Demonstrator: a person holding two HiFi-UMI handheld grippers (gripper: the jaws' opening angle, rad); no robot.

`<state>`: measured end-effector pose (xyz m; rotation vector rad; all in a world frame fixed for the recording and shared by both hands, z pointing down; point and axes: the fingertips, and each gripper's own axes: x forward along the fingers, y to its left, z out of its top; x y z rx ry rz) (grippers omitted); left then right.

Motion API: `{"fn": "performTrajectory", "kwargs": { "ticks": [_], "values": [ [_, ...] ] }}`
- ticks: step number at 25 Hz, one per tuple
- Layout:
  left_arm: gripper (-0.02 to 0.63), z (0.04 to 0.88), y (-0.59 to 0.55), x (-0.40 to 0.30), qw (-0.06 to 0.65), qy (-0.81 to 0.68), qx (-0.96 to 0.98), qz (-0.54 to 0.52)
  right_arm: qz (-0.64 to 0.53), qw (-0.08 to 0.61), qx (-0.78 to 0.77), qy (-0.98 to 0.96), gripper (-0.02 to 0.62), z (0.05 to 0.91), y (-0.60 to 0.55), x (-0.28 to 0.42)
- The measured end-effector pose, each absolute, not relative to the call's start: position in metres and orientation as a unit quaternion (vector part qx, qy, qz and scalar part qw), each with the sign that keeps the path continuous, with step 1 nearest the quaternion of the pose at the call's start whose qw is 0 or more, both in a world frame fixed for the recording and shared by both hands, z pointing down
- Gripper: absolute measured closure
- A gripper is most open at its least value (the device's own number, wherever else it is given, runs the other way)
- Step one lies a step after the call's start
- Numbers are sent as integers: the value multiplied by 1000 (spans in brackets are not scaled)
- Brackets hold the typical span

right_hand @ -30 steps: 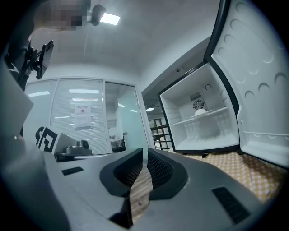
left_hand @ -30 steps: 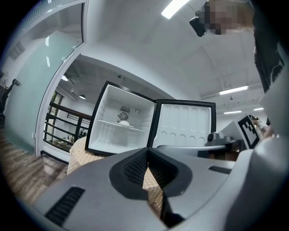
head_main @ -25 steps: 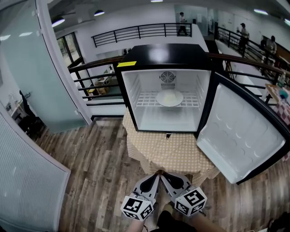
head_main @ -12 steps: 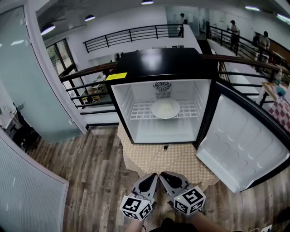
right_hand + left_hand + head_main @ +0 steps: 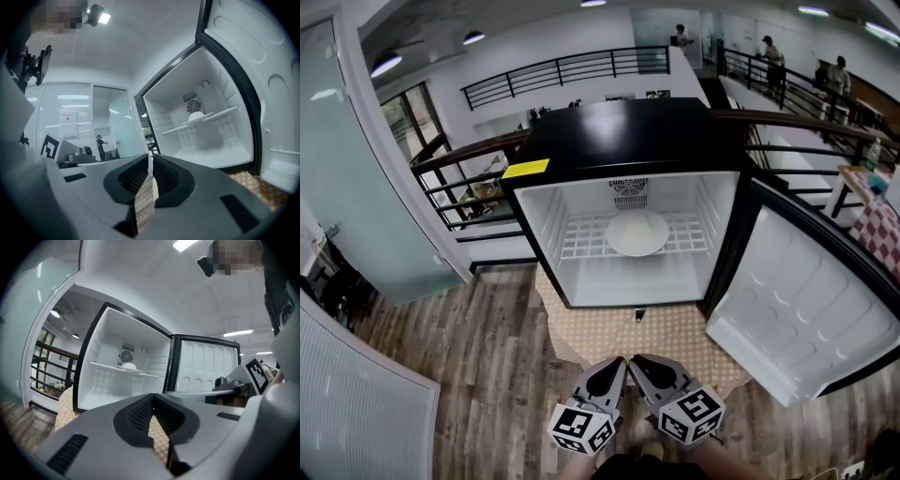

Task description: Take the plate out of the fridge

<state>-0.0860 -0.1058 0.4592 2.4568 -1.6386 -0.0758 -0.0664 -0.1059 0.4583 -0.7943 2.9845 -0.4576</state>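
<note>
One black mini fridge [image 5: 619, 141] stands open on a checked-cloth counter [image 5: 675, 328] above a wood-plank floor [image 5: 487, 375]. A round white plate [image 5: 637, 232] lies on its wire shelf [image 5: 581, 246].

Left gripper view: the left gripper [image 5: 152, 398] is clenched and empty, the plate well ahead.

Right gripper view: the right gripper [image 5: 149, 160] is closed, ribbed pads [image 5: 165, 174] together, holding nothing.

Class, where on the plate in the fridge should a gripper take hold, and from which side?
Probably the near rim of the plate, coming in through the open front of the fridge, one jaw over and one under. It lies flat on the wire shelf, enclosed behind and beside.
</note>
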Motion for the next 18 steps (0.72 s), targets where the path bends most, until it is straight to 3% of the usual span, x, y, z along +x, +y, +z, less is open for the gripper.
{"fn": "performTrajectory", "kwargs": {
  "ticks": [18],
  "values": [
    [598, 458, -176, -94, 103, -504, 857, -4, -181, 25, -314, 932, 546, 458, -178, -75]
  ]
}}
